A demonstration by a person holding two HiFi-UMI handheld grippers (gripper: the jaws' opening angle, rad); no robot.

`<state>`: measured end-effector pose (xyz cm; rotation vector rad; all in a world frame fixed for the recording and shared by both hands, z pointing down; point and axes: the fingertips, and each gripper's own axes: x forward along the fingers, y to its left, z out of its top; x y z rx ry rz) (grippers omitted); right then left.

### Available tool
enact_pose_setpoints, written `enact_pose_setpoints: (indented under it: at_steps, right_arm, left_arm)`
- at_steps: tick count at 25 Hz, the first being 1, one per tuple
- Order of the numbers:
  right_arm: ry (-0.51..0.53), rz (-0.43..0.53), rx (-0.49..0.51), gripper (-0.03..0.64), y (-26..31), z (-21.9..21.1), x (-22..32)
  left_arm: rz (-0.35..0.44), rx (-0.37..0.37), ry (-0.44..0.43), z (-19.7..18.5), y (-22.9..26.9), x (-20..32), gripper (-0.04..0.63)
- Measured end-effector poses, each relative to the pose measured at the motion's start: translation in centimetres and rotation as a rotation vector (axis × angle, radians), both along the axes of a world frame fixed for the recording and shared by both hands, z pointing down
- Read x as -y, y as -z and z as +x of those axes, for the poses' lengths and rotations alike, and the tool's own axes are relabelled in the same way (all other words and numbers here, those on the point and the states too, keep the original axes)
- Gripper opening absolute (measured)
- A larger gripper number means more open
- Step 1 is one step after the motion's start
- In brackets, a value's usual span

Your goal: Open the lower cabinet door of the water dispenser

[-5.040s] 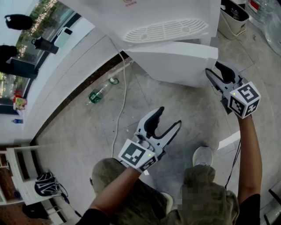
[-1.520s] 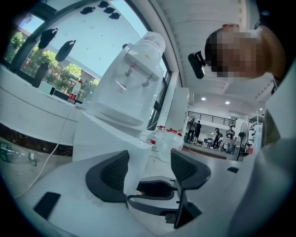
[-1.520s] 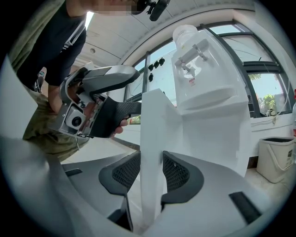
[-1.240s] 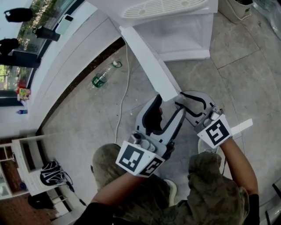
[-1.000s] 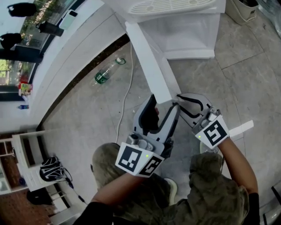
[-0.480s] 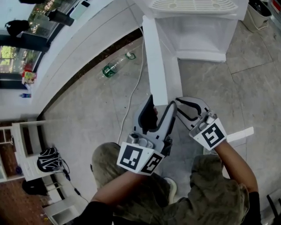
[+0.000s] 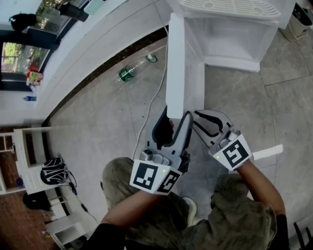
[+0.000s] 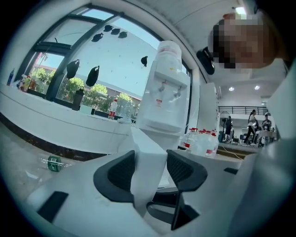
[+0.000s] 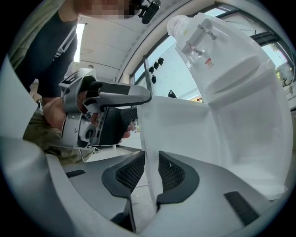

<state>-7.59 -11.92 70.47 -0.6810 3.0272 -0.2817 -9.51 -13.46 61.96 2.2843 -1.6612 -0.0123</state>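
Looking steeply down from the person's head, a white water dispenser [image 7: 230,10] stands at the top of the scene on a grey tiled floor [image 7: 98,127]. Its lower cabinet door [image 7: 176,63] is swung wide open. The door is seen edge-on as a long white panel that reaches from the cabinet towards the person. The cabinet's pale interior [image 7: 230,41] is exposed to the door's right.

Both grippers meet at the door's free end, close in front of the person's knees. The left gripper [image 7: 177,113] straddles the thick end of the panel. Its jaws have just been closing, and in the left gripper view [image 8: 150,166] the door fills the gap, with a dark pad against each face. The right gripper [image 7: 195,117] sits just beside it, on the cabinet side. In the right gripper view [image 9: 151,171] its jaws stand narrow, clamped on a thin white edge of the door. That view also shows the left gripper close by at the left, held in a hand.

A green plastic bottle [image 7: 128,74] lies on the floor to the door's left, near the base of a curved white wall. A white cable [image 7: 156,97] trails across the tiles between the bottle and the door. The left gripper view shows clear jugs with red caps [image 8: 199,141] beside the dispenser.
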Motion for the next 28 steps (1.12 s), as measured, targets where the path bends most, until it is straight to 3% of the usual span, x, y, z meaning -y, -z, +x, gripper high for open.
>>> enact_pose_setpoints:
  at_steps: [6,20,24,28]
  right_arm:
    - [0.045,-0.053,0.02,0.063,0.0,-0.2,-0.6]
    - [-0.004,-0.133,-0.063,0.002,-0.2,0.3,1.3]
    - [-0.002,-0.105,-0.061,0.002,0.2,0.4,2.2]
    - [-0.011,-0.077,-0.056,0.002,1.9,0.0,3.2]
  left_arm:
    - [-0.009,0.005,0.083,-2.8,0.0,-0.1,0.202]
    - [0.027,0.099,0.187,-7.8,-0.3,1.0,0.179]
    - [0.058,0.063,0.19,-9.0,-0.4,1.3,0.181]
    - [0.057,0.078,0.211,-10.1,-0.6,1.6,0.181]
